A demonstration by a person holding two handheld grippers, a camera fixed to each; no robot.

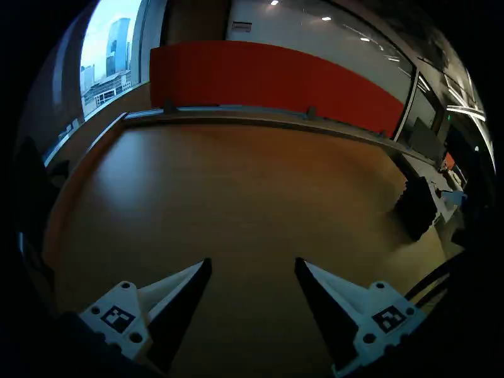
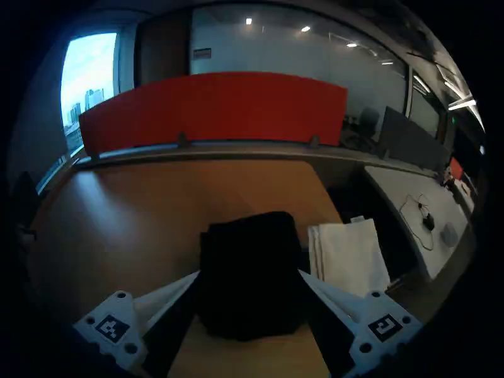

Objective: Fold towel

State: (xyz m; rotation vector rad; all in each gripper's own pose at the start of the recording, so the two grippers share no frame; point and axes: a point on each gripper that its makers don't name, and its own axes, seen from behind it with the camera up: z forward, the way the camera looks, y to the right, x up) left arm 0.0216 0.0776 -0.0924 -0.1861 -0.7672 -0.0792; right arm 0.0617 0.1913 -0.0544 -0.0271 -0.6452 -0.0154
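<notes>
Spread right tongs (image 2: 250,273) straddle black towel (image 2: 252,246); spread left tongs (image 1: 252,261) face table (image 1: 239,183).

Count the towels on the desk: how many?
2. A black towel lies folded between the jaws of the right gripper; a white towel lies folded just to its right, near the edge of the desk. Others may be hidden out of view.
</notes>
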